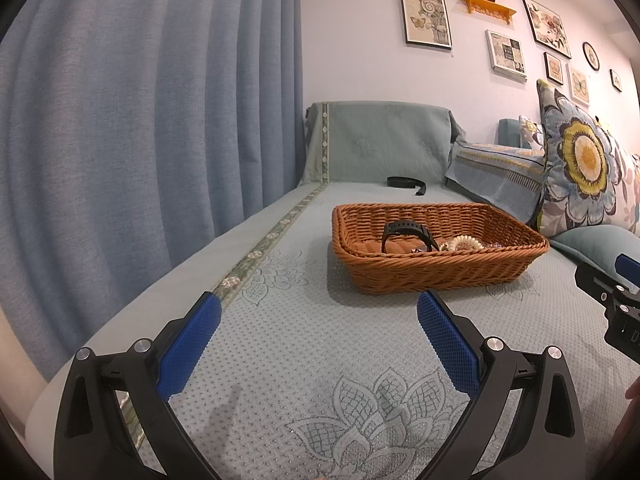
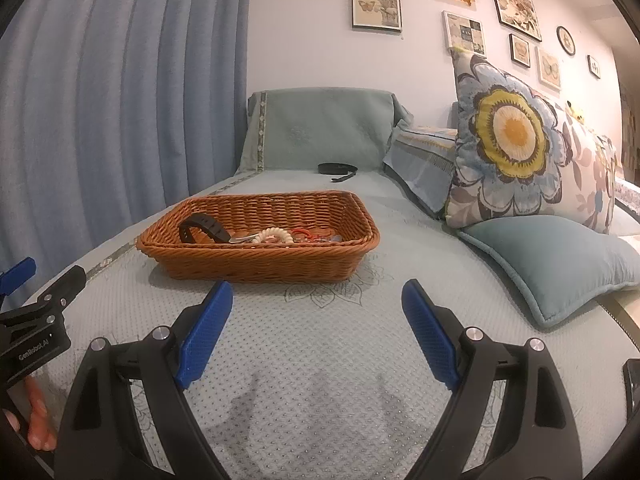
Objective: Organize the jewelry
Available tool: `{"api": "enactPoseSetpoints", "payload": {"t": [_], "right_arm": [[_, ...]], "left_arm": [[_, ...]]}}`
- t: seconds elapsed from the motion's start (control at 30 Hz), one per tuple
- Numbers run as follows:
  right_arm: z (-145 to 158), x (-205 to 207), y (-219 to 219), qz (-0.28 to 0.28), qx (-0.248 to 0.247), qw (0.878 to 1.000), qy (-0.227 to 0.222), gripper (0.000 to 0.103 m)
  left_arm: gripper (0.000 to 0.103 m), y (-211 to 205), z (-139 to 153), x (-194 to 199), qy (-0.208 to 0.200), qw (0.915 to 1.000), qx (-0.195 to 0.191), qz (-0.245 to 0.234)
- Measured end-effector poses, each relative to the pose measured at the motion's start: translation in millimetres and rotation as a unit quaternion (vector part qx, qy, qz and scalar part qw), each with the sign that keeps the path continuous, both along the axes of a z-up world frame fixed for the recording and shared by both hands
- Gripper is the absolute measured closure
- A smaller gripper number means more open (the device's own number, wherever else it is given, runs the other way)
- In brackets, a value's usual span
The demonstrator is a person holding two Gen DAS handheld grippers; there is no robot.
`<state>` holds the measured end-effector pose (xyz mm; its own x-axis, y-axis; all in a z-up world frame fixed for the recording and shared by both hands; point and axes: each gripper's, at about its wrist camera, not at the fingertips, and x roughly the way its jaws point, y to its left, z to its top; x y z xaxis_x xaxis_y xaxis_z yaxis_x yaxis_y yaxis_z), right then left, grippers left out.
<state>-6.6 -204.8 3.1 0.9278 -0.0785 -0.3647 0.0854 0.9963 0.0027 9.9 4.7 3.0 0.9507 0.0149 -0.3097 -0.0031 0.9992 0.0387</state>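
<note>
Left wrist view: the left claw (image 1: 318, 316) stands wide open and empty over the pale green quilted sofa cover (image 1: 280, 360). Beyond it, slightly right, sits the shallow rectangular brown wicker basket (image 1: 440, 276). Inside are a black watch with a rubber strap (image 1: 406, 232), propped up on its band, and a cream coiled bracelet (image 1: 464, 243) just right of it. Far behind the basket, near the sofa's covered end, a black strap-like band (image 1: 404, 182) lies alone on the cover.

Right wrist view: the right claw (image 2: 316, 300) is likewise spread open, holding nothing, with the basket to the far left of it. A red cord piece (image 2: 304, 233) lies right of the bracelet.

Judging from this, most jewelry is already gathered in the basket; the lone far band seems to be what remains, and neither claw is near it.
</note>
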Motion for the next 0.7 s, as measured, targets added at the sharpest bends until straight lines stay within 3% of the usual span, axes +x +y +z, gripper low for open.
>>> {"api": "enactPoseSetpoints", "payload": {"t": [0.7], "right_arm": [[-1.0,1.9,-0.6,0.0,0.008,1.0,0.005,0.021]], "left_arm": [[0.008,-2.8,-0.7,-1.7,-0.003,0.9999,0.014,0.006]]}}
